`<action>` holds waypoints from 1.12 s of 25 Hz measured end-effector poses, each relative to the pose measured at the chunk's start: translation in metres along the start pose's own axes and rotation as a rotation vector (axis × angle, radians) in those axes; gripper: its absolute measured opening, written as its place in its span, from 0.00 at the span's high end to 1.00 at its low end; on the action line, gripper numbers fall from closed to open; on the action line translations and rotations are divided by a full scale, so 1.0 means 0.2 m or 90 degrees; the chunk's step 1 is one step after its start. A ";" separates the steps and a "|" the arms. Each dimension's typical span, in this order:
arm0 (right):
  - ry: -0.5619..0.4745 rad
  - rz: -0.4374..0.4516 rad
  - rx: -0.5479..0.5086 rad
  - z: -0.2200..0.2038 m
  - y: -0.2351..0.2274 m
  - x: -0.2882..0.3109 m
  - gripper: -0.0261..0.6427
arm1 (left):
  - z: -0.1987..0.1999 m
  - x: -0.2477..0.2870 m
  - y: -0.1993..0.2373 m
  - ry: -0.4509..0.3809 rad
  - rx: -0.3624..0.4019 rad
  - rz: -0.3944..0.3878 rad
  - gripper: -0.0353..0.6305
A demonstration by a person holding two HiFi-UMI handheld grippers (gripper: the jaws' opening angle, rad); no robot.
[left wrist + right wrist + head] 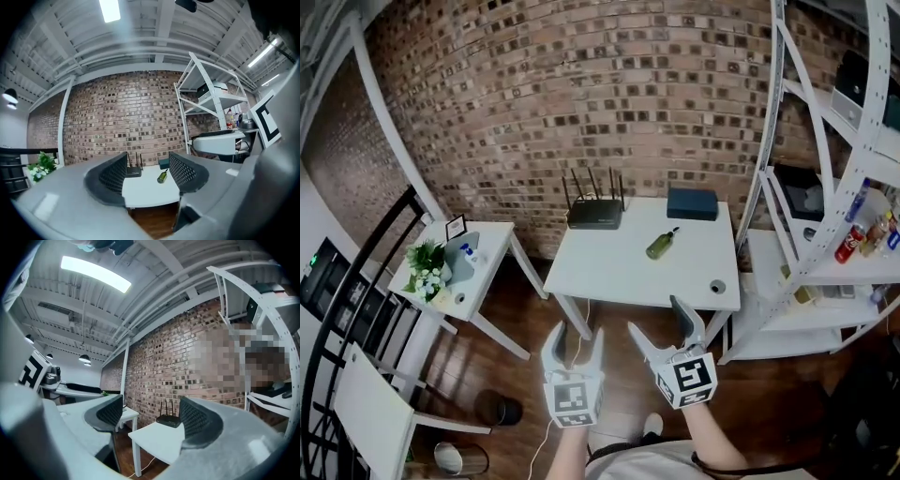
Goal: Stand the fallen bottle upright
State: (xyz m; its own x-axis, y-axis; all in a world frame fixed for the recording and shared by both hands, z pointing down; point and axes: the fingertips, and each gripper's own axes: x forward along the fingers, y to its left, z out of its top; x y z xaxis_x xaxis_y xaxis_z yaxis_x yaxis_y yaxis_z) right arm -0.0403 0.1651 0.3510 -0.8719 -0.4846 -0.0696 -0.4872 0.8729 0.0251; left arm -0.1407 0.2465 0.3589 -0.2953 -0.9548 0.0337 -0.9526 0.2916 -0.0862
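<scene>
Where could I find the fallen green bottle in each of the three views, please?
Head view: the bottle lies right of centre, on the white table, right of the router.
Left gripper view: low centre, seen far off between the jaws.
Right gripper view: not in it.
Shared landmark: the black router.

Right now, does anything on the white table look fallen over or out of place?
Yes. The green bottle lies on its side on the white table, tilted at an angle, between the router and the dark box. It touches neither.

Black router (594, 214), blue box (692, 203), white table (609, 277), brick wall (581, 94)
</scene>
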 end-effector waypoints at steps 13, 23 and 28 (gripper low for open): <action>0.097 -0.139 0.043 -0.43 -0.79 0.28 0.58 | -0.30 1.01 -0.35 0.086 -0.008 -0.172 0.52; 0.122 -0.258 0.032 -0.47 -1.50 0.86 0.58 | -0.32 2.02 -0.48 0.096 -0.015 -0.290 0.52; 0.164 -0.276 0.051 -0.63 -1.64 1.13 0.59 | -0.46 2.36 -0.50 0.149 -0.026 -0.374 0.54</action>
State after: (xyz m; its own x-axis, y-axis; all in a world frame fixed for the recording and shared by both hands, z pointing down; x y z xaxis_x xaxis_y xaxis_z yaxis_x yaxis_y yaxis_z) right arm -0.0828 -0.2380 0.4519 -0.5791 -0.7923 0.1920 -0.8104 0.5852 -0.0292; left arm -0.1904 -0.2277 0.4748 0.2743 -0.9195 0.2816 -0.9612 -0.2711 0.0511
